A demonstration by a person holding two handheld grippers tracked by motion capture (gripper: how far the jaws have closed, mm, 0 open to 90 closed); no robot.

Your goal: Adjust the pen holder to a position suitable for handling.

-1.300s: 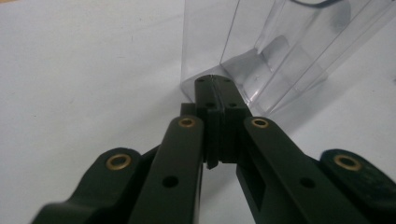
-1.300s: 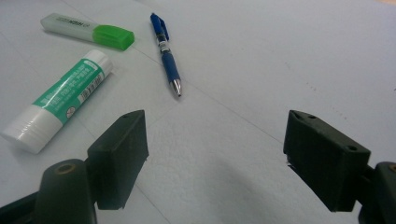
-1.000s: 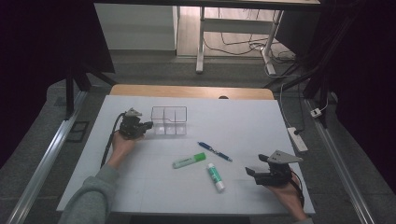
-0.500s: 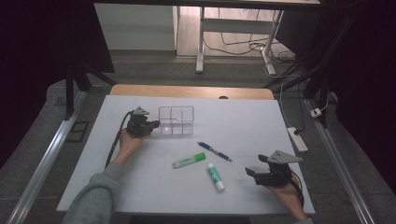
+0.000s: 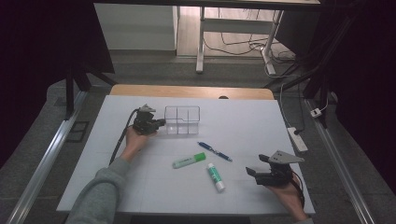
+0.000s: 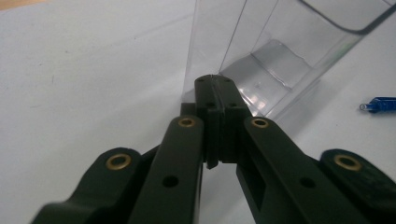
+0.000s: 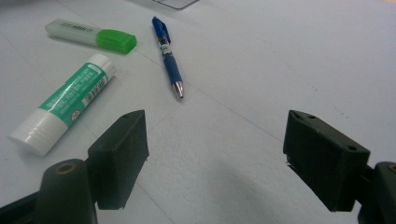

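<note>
Shifted rightward since the earlier frame, left claw (image 5: 161,122) and clear organizer (image 5: 182,120) sit together; its jaws are clamped shut on the organizer's wall. Right claw (image 5: 258,166) gapes wide, empty.

A white table top (image 5: 289,126) has three things lying flat on it, close together but not touching. A green highlighter (image 5: 188,160) lies on its side with its bright green cap pointing right. A glue stick (image 5: 215,170) with a green and white label lies just to the right of it. A blue pen (image 5: 215,151) lies a little farther back. A strip of brown wood (image 5: 140,90) shows along the far edge of the table. On the grey floor at the right lies what looks like a white power strip (image 5: 297,138). Dark cables (image 5: 233,44) curl on the floor far behind, near a white desk leg (image 5: 201,42).
</note>
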